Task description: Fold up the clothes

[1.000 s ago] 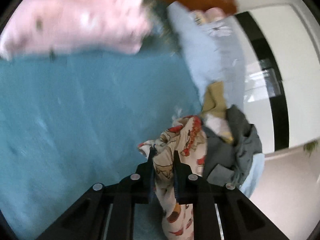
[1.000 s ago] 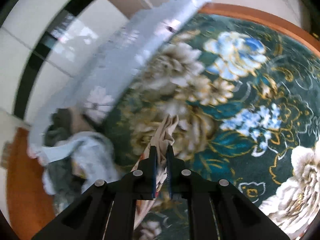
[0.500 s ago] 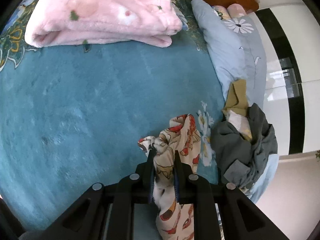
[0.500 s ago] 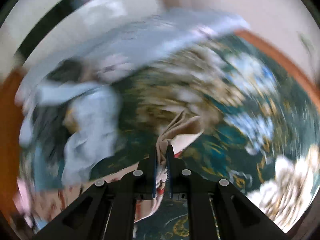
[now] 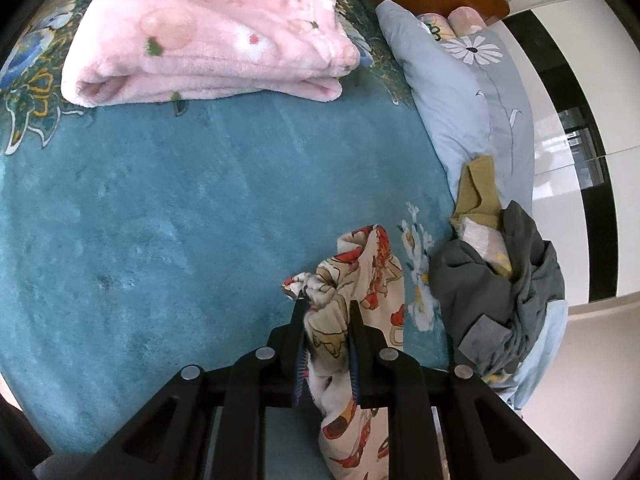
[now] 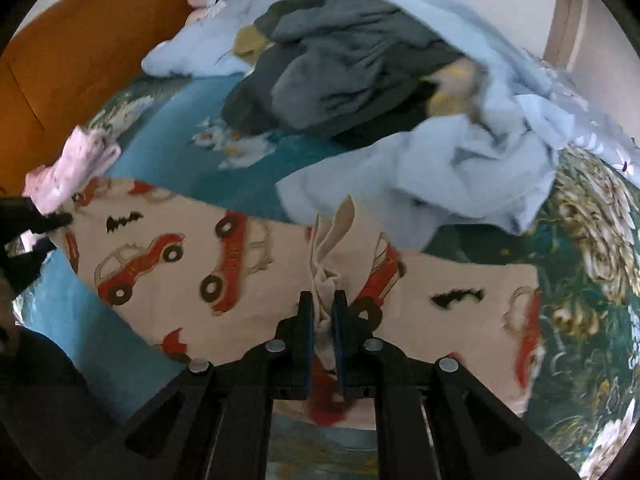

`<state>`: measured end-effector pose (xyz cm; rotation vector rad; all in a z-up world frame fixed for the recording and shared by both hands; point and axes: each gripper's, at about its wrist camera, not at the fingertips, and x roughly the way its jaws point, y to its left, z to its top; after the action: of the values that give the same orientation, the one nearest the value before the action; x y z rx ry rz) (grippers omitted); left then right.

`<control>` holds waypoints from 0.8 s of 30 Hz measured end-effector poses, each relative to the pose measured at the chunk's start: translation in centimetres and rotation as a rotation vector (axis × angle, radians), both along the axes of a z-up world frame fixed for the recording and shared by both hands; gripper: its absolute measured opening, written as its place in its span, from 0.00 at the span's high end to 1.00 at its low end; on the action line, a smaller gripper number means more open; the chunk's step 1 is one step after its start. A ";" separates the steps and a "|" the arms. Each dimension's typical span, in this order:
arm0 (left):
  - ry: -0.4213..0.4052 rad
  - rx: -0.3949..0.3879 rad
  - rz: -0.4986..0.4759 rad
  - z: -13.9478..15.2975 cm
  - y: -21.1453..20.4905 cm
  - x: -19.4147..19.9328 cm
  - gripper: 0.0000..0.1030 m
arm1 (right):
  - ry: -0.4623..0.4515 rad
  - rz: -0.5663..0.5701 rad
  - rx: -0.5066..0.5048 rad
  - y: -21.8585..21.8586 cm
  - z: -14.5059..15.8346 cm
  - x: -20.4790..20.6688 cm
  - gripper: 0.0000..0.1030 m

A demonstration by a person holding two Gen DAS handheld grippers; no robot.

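A cream garment printed with red cars [image 6: 208, 264] hangs stretched between both grippers above the teal bed cover [image 5: 160, 208]. My left gripper [image 5: 326, 304] is shut on a bunched corner of the garment [image 5: 360, 280]. My right gripper [image 6: 322, 300] is shut on another bunched corner of it, with the cloth spread out flat in front. The left gripper also shows at the left edge of the right wrist view [image 6: 36, 224].
A folded pink fleece blanket [image 5: 208, 36] lies at the far side of the bed. A heap of grey, olive and light blue clothes [image 6: 360, 64] lies by a blue flower-print pillow [image 5: 472, 92]. An orange wooden headboard [image 6: 80, 52] stands behind.
The right gripper swung round with its corner, and the car-print garment now spreads out wide between the two grippers. The left gripper kept its hold and moved little.
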<state>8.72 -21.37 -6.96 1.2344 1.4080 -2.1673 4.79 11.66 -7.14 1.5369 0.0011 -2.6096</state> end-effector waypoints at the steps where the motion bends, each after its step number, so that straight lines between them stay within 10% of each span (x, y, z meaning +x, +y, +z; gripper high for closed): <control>1: -0.002 0.002 0.003 -0.1 -0.1 0.1 0.81 | 0.004 0.012 0.003 -0.7 0.0 0.1 0.91; 18: -0.023 0.001 0.018 -0.8 0.0 -0.2 0.81 | -0.112 0.184 0.027 -4.8 -3.5 -1.0 0.88; 24: -0.040 -0.004 0.019 -1.2 -0.1 -0.4 0.80 | -0.166 0.259 -0.108 -4.6 -4.0 -1.0 0.63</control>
<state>8.28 -21.43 -8.11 1.2508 1.3931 -2.1202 3.74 7.08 -11.15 1.5932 0.0406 -2.2429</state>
